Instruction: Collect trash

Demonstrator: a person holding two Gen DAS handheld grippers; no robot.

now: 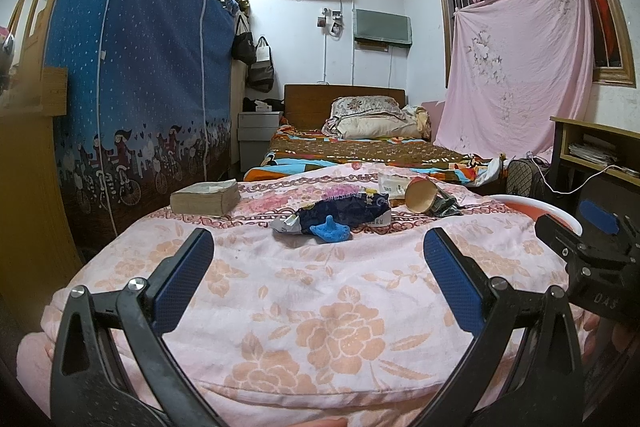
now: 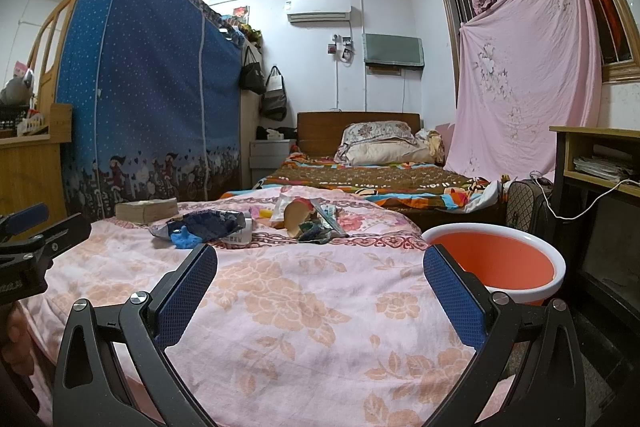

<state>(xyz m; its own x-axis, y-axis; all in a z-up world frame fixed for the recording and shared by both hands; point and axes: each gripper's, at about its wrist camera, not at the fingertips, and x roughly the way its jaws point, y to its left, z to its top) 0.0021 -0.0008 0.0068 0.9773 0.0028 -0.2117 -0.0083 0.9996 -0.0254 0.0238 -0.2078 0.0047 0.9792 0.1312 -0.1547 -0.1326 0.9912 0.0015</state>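
Trash lies on the pink floral quilt point(image 1: 320, 307): a dark blue snack wrapper point(image 1: 344, 211), a small blue plastic piece point(image 1: 331, 230), a tipped paper cup point(image 1: 421, 195) and crumpled wrappers point(image 1: 444, 205). The right wrist view shows the same wrapper point(image 2: 208, 221), blue piece point(image 2: 185, 238) and cup point(image 2: 298, 217). My left gripper point(image 1: 318, 247) is open, short of the trash, with nothing between its fingers. My right gripper point(image 2: 320, 263) is open too, also short of the pile. An orange basin with a white rim point(image 2: 496, 263) stands beside the bed on the right.
A thick book point(image 1: 206, 197) rests on the quilt left of the trash. A blue fabric wardrobe point(image 1: 140, 75) stands at left, a second bed point(image 1: 360, 147) behind, a desk point(image 2: 600, 163) and a suitcase point(image 2: 528, 203) at right. The other gripper point(image 1: 592, 247) shows at the right edge.
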